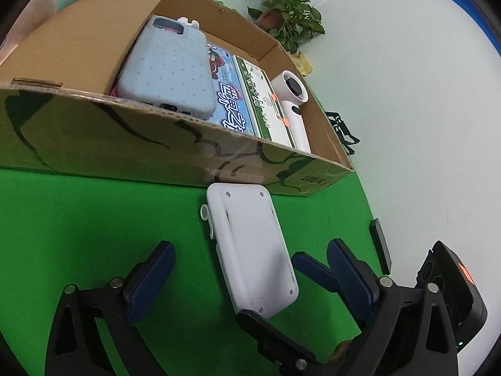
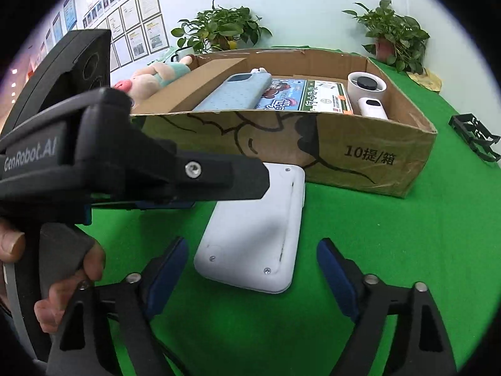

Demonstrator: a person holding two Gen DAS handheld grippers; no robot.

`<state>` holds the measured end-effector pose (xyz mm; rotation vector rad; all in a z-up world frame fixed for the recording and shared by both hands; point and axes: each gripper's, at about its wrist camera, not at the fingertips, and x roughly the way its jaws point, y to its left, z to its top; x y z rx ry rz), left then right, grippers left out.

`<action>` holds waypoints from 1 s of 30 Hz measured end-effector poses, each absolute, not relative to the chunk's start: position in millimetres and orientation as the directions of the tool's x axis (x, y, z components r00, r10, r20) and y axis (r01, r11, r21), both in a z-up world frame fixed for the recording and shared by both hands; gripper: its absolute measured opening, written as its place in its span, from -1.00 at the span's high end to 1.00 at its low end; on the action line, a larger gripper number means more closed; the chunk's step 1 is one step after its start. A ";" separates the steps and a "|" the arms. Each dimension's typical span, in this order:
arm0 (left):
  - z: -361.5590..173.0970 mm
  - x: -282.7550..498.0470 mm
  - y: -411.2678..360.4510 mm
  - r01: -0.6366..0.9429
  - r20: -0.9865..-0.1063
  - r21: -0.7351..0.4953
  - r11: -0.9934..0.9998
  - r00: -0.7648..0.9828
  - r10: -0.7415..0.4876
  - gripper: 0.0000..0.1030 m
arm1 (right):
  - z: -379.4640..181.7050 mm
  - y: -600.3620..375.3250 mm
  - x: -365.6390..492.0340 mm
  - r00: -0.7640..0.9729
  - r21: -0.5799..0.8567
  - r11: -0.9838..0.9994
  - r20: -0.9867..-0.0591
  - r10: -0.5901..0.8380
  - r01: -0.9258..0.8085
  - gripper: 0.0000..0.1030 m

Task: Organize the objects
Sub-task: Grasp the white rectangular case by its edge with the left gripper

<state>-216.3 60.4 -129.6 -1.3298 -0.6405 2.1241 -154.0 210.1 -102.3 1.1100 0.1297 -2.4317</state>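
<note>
Left claw: the left gripper (image 1: 250, 269) hangs over the green cloth (image 1: 94, 219) with its jaws spread wide, one blue pad on each side of the white device (image 1: 250, 244), neither pad pressing on it.
Right claw: the right gripper (image 2: 252, 266) also stands wide, its blue fingers (image 2: 166, 269) apart from the near end of the white device (image 2: 253, 235), gripping nothing.
Crossing: in the left wrist view a finger of the right gripper (image 1: 344, 269) reaches in just beside the device's right edge; whether it touches I cannot tell.
White device: lying flat on the cloth, screw holes facing up, its far end just in front of the cardboard box (image 2: 360, 156).
Hand: a person's hand (image 2: 62, 269) wraps the handle of the left gripper, seen from the right wrist.
Box contents: a blue dotted phone case (image 1: 169, 69), a printed blue packet (image 1: 231, 100), a green and white carton (image 1: 266, 103) and a white handheld fan (image 1: 292, 94), side by side.
Outside the box: a plush toy (image 2: 156, 75) rests at its far left corner.
</note>
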 end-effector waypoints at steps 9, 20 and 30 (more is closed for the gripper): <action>-133.5 -212.7 75.3 -0.235 -0.657 -0.645 -0.727 -0.314 0.685 -0.12 | -105.5 202.7 -150.2 -0.562 0.080 -0.890 -0.749 -0.350 0.448 -0.36; -136.1 -160.3 78.9 -0.268 -0.656 -0.654 -0.707 -0.265 0.707 0.22 | -104.4 222.7 -97.9 -0.553 0.113 -0.894 -0.750 -0.363 0.434 -0.35; -127.7 -151.7 84.9 -0.280 -0.702 -0.583 -0.763 -0.301 0.646 0.40 | -105.8 220.1 -88.7 -0.573 0.065 -0.911 -0.759 -0.311 0.408 -0.34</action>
